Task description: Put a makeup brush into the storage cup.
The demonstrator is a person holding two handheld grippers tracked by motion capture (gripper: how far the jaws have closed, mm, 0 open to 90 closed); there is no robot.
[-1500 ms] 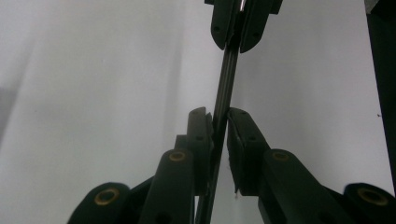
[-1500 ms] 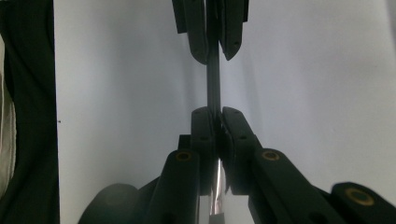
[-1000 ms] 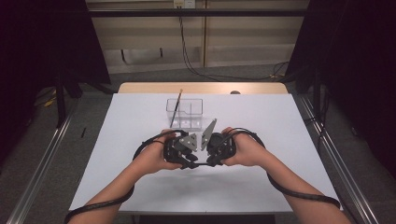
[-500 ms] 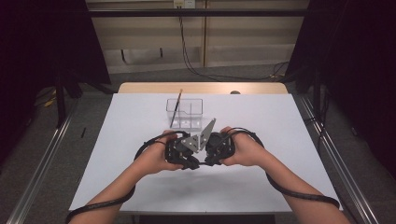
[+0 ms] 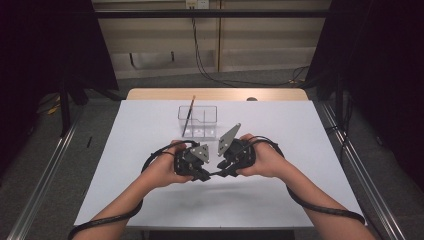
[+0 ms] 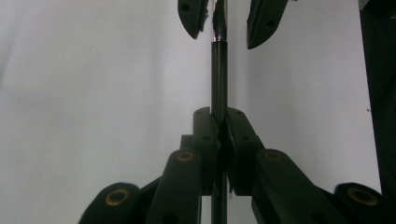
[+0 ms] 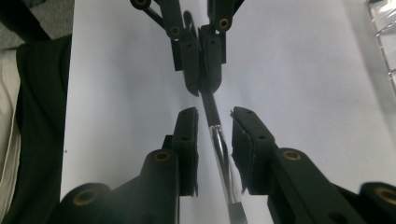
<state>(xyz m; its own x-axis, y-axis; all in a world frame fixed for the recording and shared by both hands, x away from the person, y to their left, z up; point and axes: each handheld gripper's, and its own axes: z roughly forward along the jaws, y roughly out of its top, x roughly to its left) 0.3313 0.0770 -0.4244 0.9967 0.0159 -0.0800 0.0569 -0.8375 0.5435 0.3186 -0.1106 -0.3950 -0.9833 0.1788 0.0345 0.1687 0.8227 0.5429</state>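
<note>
Behind tools (image 5: 212, 161): clear organizer (image 5: 198, 121) w/ brush (image 5: 189, 115).

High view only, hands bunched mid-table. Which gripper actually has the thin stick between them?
Observer: The left gripper does. It is shut on the brush, clamping the dark handle.
Operator: And the right one?
Observer: The right gripper has just been opening. Its jaws stand apart on either side of the silver ferrule, with a gap on both sides.
</note>
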